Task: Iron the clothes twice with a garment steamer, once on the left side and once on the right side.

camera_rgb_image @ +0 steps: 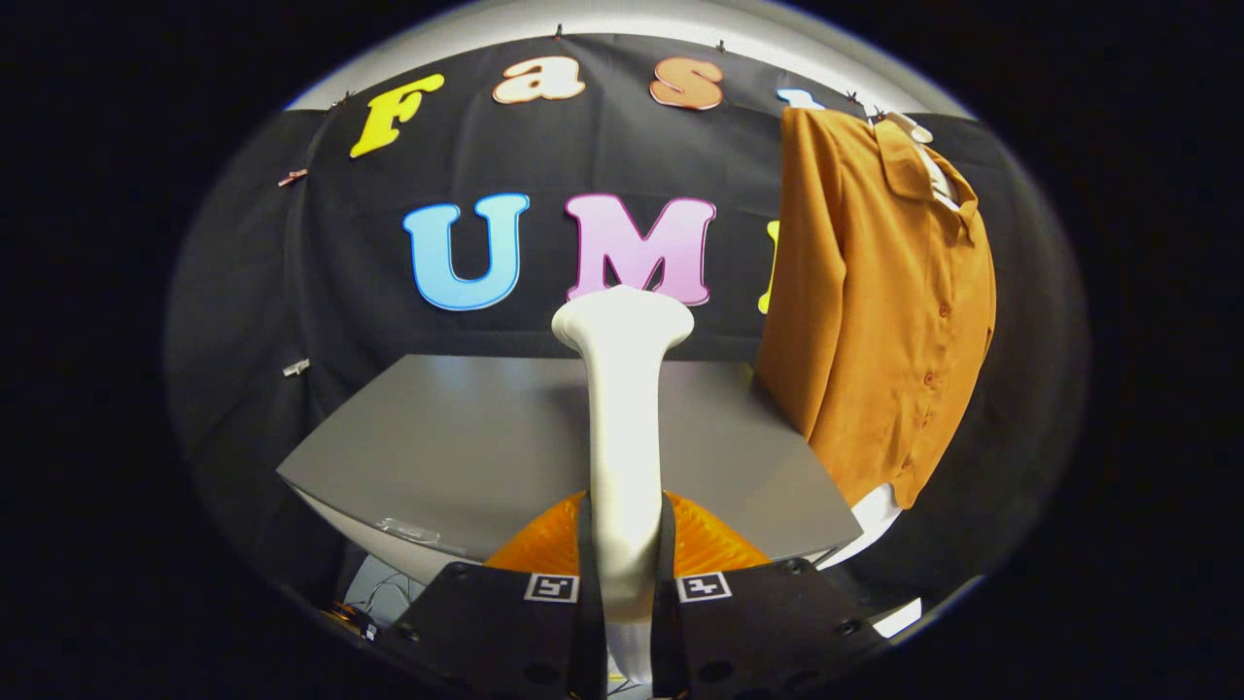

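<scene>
A white garment steamer (624, 428) stands upright between my fingers, its handle clamped by both of them and its wide head rising just ahead. My gripper (627, 574) is shut on that handle. An orange, ribbed part (714, 544) of the steamer bulges out behind the fingers on both sides. To the right and further off, an orange button-up shirt (880, 311) hangs on a hanger against the black wall, its lower hem reaching past the right corner of the table. The steamer head is well to the left of the shirt and apart from it.
A grey table (457, 447) lies under and beyond the steamer. A small clear item (408, 530) rests near its front left edge. Cables (374, 598) show below the table's front left. The black cloth wall (321, 292) closes the back.
</scene>
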